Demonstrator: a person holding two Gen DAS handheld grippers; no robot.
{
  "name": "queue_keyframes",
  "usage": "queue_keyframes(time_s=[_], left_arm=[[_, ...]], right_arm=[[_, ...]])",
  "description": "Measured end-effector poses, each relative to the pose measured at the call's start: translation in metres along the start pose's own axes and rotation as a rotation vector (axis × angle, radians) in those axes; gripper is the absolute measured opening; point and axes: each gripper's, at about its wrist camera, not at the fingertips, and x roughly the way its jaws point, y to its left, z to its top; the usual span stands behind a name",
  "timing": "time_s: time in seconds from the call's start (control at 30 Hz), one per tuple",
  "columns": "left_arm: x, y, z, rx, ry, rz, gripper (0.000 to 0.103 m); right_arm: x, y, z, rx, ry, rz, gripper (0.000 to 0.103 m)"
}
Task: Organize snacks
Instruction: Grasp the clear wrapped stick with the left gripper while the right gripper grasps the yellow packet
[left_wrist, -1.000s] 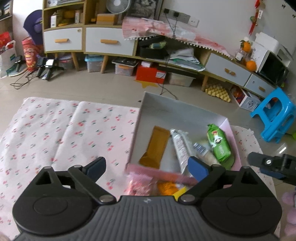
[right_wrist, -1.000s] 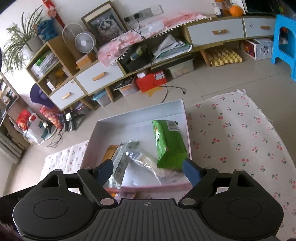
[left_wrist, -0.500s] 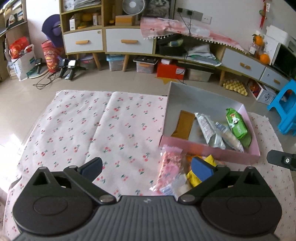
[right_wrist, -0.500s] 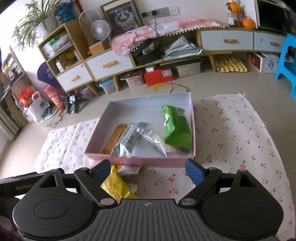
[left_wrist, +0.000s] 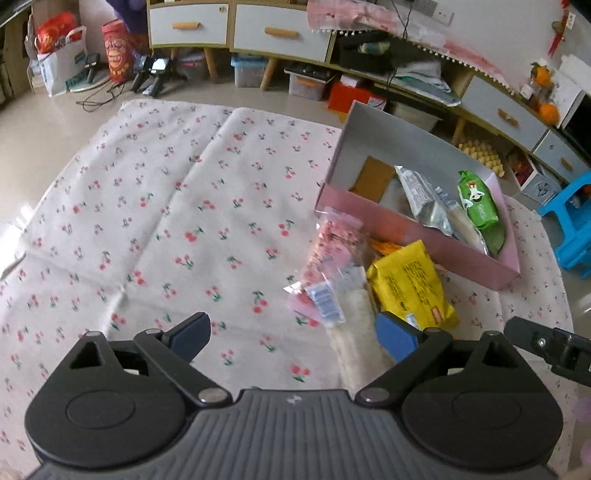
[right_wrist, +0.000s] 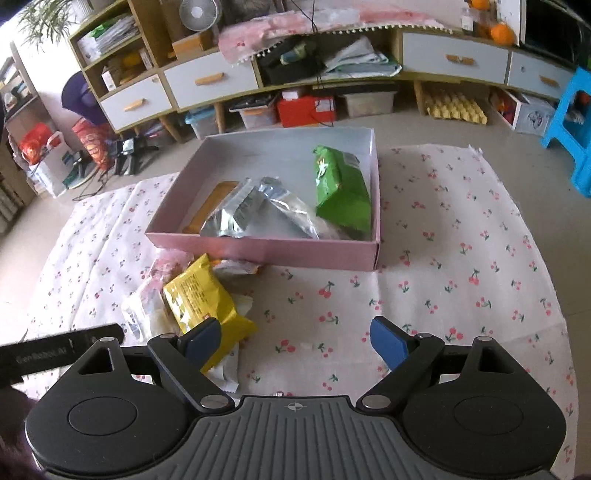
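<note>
A pink box (right_wrist: 258, 251) (left_wrist: 417, 236) on the cherry-print cloth holds a green packet (right_wrist: 341, 188) (left_wrist: 478, 203), silver packets (right_wrist: 255, 214) (left_wrist: 421, 195) and a brown bar (right_wrist: 210, 206) (left_wrist: 373, 175). In front of the box lie a yellow packet (right_wrist: 203, 299) (left_wrist: 410, 284), a pink packet (left_wrist: 332, 251) (right_wrist: 162, 269) and a clear packet (left_wrist: 354, 325). My left gripper (left_wrist: 295, 332) is open and empty, its right finger beside the yellow packet. My right gripper (right_wrist: 295, 336) is open and empty, its left finger over the yellow packet's near end.
The cherry-print cloth (left_wrist: 166, 206) (right_wrist: 461, 258) covers the floor. A long cabinet (right_wrist: 295, 74) with drawers and storage bins stands behind. A blue stool (right_wrist: 572, 129) (left_wrist: 569, 221) stands at the right edge.
Both grippers have pulled back from the box and lowered toward the cloth. The loose packets in front of the box have come into full view. Both stay open.
</note>
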Motion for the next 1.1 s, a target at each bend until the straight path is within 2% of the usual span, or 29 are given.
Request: queue_keyframes(time_s=[0.17,0.43,0.5,0.63,0.77,0.87,1.1], left_arm=[[0.006,-0.007,-0.007,-0.031,-0.002,0.020,0.087],[0.022,-0.026,-0.014,-0.104,0.035,-0.008,0.076],[0.026,-0.031,-0.016,-0.111,0.038,0.002,0.069],[0.031,-0.034,-0.020,-0.138,0.041,0.009,0.062],[0.033,-0.034,-0.024,-0.131,0.037,0.005,0.048],[0.033,-0.031,-0.024,-0.123,0.039,-0.027,0.037],[0.031,-0.022,-0.021,-0.059,0.079,-0.084,0.032]], right_arm=[[0.004,-0.001,0.000,0.026,0.020,-0.001,0.090],[0.013,0.000,0.002,0.024,0.033,-0.020,0.090],[0.016,-0.001,0.002,0.030,0.043,-0.017,0.090],[0.018,0.001,0.001,0.016,0.048,-0.022,0.090],[0.021,0.003,-0.001,-0.003,0.054,-0.022,0.090],[0.025,0.003,-0.001,-0.016,0.055,-0.024,0.090],[0.031,0.009,-0.003,-0.103,-0.007,0.016,0.090]])
